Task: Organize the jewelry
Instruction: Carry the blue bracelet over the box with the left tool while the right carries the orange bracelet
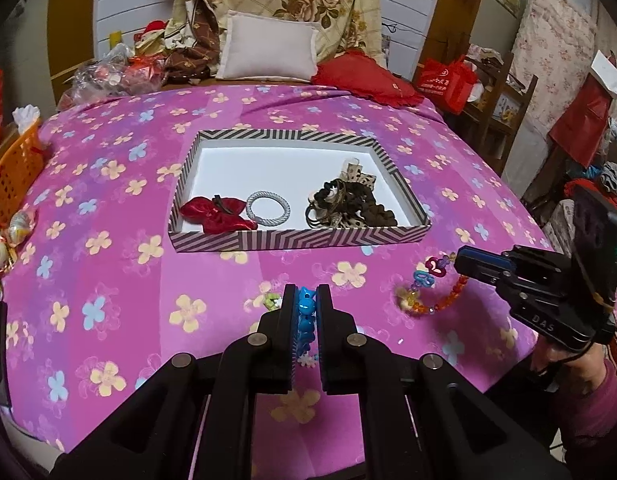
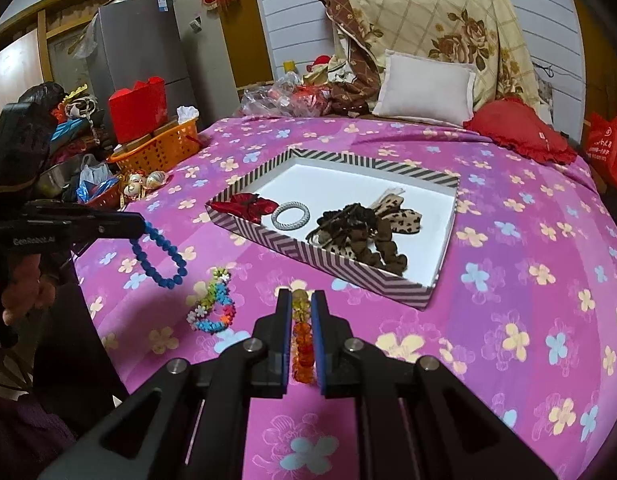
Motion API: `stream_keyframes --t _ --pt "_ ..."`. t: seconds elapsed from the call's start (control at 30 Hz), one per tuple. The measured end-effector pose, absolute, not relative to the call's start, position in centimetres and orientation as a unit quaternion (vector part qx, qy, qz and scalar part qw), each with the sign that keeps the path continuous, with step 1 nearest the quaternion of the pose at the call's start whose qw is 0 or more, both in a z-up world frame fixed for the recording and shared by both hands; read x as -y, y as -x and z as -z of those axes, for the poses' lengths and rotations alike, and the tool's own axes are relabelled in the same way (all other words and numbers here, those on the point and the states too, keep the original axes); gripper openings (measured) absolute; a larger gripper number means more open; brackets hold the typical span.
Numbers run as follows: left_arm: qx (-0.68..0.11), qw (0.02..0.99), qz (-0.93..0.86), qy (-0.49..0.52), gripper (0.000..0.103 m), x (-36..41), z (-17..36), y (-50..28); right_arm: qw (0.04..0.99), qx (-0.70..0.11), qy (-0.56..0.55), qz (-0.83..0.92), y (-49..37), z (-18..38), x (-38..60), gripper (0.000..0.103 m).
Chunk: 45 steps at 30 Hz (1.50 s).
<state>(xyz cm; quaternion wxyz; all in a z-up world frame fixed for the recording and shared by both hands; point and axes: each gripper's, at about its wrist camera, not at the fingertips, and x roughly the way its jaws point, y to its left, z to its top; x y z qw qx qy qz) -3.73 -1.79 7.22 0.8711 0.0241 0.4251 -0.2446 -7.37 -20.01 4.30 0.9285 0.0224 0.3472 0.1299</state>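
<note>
My left claw (image 1: 307, 300) pinched blue beaded bracelet (image 2: 158, 256); my right claw (image 2: 301, 300) pinched orange-red beaded bracelet (image 1: 436, 300), both above pink flowered bed (image 1: 108, 184) near striped cardboard tray (image 1: 300, 238).

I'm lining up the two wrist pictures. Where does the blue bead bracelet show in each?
Left wrist: blue bead bracelet bottom centre, clamped in the left gripper.
Right wrist: it hangs at far left from that gripper.
Shared landmark: the striped box.
</note>
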Motion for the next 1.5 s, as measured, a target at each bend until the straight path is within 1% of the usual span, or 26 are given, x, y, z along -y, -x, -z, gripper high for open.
stream_keyframes --t 0.63,1.5 --pt "-0.424 0.884 0.192 -0.048 0.000 2.9 -5.6 0.6 0.929 -0.343 -0.007 -0.137 4.8 -5.7 18.5 0.009" --pt "-0.435 0.881 0.183 -0.038 0.000 3.6 -5.1 -4.3 0.926 -0.345 0.006 -0.152 -0.3 -6.5 17.0 0.009"
